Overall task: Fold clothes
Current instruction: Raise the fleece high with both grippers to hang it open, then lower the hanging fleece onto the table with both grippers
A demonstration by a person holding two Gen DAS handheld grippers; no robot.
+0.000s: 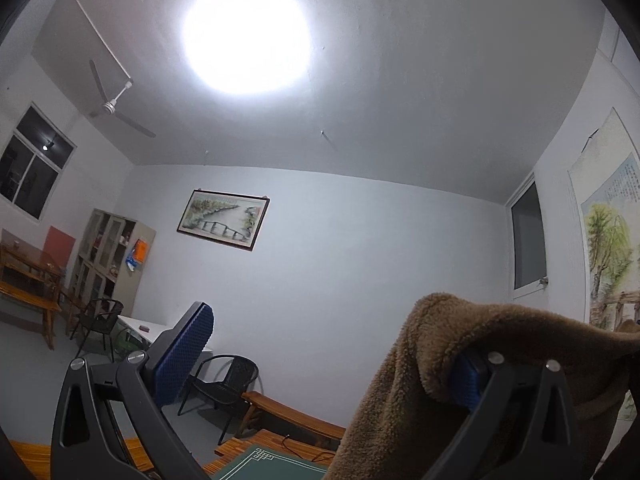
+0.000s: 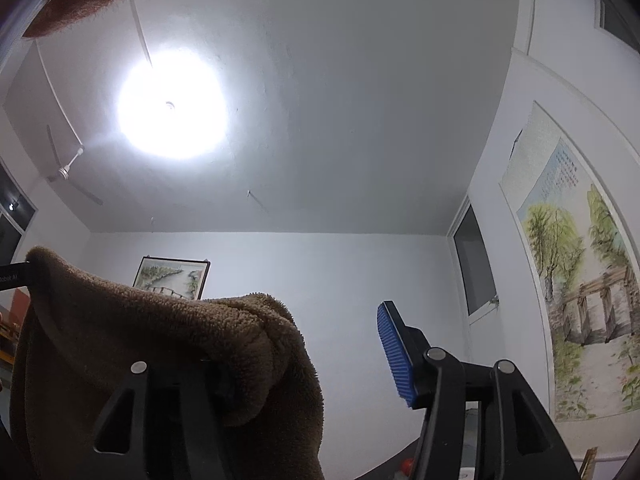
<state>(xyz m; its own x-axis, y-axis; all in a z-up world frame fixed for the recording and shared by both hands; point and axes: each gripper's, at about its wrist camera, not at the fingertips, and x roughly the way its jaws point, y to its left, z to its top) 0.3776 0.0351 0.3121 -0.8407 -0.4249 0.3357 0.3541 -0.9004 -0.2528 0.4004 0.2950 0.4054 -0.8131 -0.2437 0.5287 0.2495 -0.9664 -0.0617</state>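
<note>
1. Left hand-held gripper (image 1: pixel 320 368): jaws spread; the brown fleece (image 1: pixel 460 364) is draped over one finger, unpinched.
2. Right hand-held gripper (image 2: pixel 304 364): jaws spread, fleece hooked over the other finger.
3. Risk: with no pinch on either side, the raised fleece may slide off and bunch, spoiling the fold.

Black linkage fingers (image 1: pixel 120 400), blue ribbed pads (image 2: pixel 394 354), silver pivot screws (image 2: pixel 435 354).

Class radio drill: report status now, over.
Left gripper and right gripper open. Brown fleece garment draped over one finger of each. Nothing obstructing.
</note>
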